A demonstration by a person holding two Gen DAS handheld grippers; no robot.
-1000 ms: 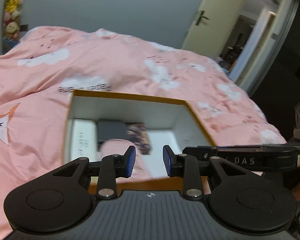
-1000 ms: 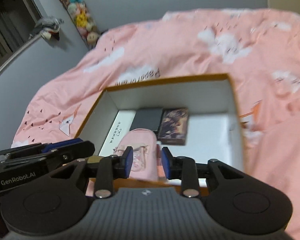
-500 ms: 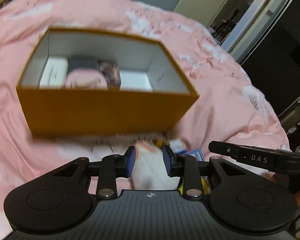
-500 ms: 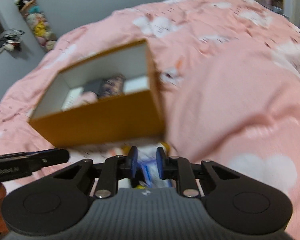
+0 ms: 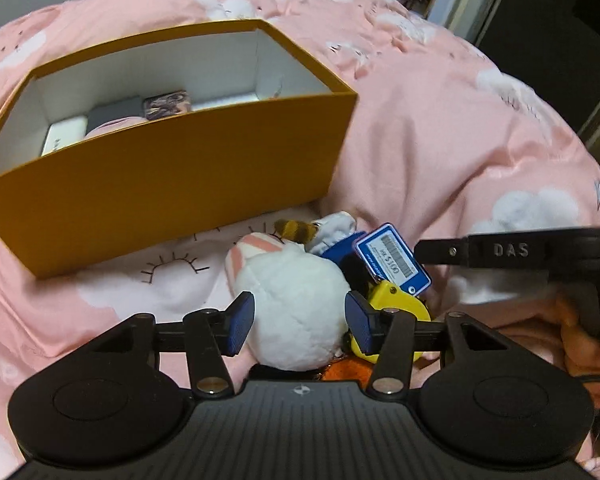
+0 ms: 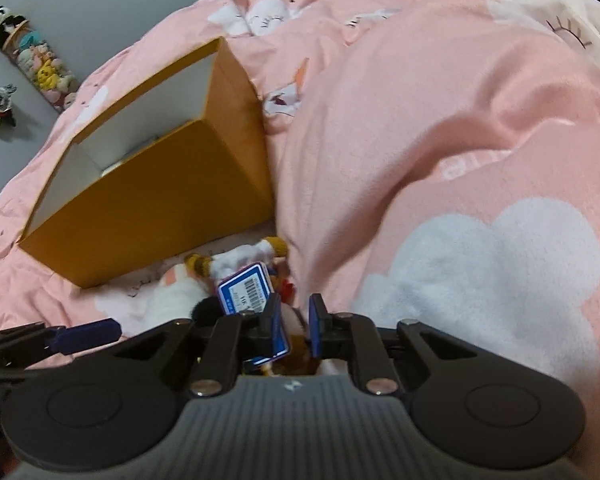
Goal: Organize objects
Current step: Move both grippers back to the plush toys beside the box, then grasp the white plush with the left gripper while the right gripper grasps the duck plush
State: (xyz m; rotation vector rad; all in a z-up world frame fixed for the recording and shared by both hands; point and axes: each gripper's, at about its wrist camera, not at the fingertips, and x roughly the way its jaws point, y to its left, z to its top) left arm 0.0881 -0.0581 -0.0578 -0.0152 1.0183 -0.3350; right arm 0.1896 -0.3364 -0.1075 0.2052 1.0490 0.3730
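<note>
Down on the pink duvet (image 5: 440, 128), just in front of the orange box (image 5: 172, 184), lies a small heap of toys. Nearest the box's front wall is a white plush rabbit (image 5: 296, 300) with pink-lined ears. The left gripper (image 5: 298, 322) has its blue pads spread to either side of the rabbit's round body, not visibly pressing it. Beside the rabbit, away from the box, sit a blue barcode price tag (image 5: 394, 260), a yellow piece (image 5: 396, 300) and a brown-and-yellow striped bit (image 5: 296, 230); they crowd the rabbit's right flank and overlap one another.

From the right wrist view, the right gripper (image 6: 294, 328) stands narrowly parted over the same heap, the blue tag (image 6: 246, 286) leaning against its left pad; whether it pinches anything cannot be told, since the toys below are blurred and cut off by the gripper body.

Inside the box, a white carton (image 5: 64, 138), a dark flat case (image 5: 114, 114) and a patterned card box (image 5: 168, 103) show only partly above the front wall. A hanging row of plush toys (image 6: 32, 60) lines the grey wall beyond the box.
</note>
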